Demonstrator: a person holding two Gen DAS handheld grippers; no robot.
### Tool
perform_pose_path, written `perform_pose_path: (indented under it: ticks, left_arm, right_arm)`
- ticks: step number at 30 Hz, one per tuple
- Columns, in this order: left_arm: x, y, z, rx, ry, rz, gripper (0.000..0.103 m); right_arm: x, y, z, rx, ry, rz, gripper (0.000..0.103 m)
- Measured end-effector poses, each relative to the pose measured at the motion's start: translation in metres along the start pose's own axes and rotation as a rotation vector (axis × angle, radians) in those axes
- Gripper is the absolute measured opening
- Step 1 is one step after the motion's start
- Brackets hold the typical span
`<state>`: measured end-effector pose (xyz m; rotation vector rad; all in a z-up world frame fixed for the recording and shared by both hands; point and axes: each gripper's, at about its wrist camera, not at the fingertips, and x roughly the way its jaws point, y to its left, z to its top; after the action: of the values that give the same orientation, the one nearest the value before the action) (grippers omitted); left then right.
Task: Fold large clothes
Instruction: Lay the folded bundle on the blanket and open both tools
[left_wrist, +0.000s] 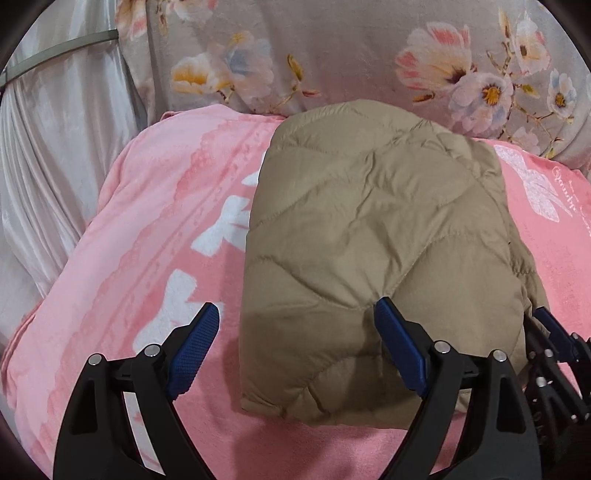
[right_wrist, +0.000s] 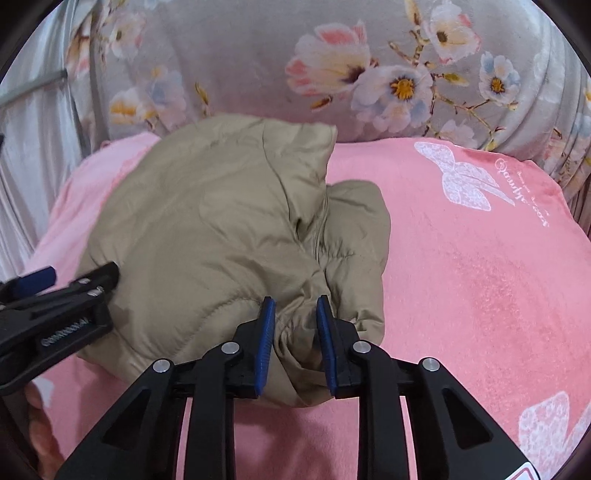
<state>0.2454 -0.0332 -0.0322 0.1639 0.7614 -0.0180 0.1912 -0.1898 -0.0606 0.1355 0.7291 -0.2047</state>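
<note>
While the right gripper (right_wrist: 295, 343) pinched the folded tan quilted jacket (left_wrist: 369, 236), the left gripper (left_wrist: 299, 354) gaped; pressing flat seemed wise.

Bed surface covered by a pink blanket (left_wrist: 147, 206) bearing white bow motifs and, toward 2 o'clock, a line of white script (right_wrist: 524, 192). Behind it, at 12 o'clock, a grey floral fabric (left_wrist: 351, 55) printed with pink, white and pale blue blossoms rises as a backdrop. At 9 to 10 o'clock hangs a pale satin curtain (left_wrist: 48, 155), pleated, crossed by a grey band (left_wrist: 62, 50). Illumination soft and even.
</note>
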Motion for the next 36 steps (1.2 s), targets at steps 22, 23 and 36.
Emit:
perform_pose_path:
  ticks: [22,23,36]
  left_arm:
    - [0.03,-0.016,-0.04,-0.007,-0.108,0.055,0.089]
    - [0.031,-0.016,-0.04,-0.008,-0.107,0.054,0.089]
    - [0.021,-0.015,-0.044,-0.018,-0.162,0.1,0.097]
  right_arm:
    - [0.032,0.011,-0.018,-0.014,0.0,-0.032,0.023]
    - [0.032,0.011,-0.018,-0.014,0.0,-0.033,0.023]
    - [0.027,0.004,-0.02,0.032,-0.047,-0.041,0.039]
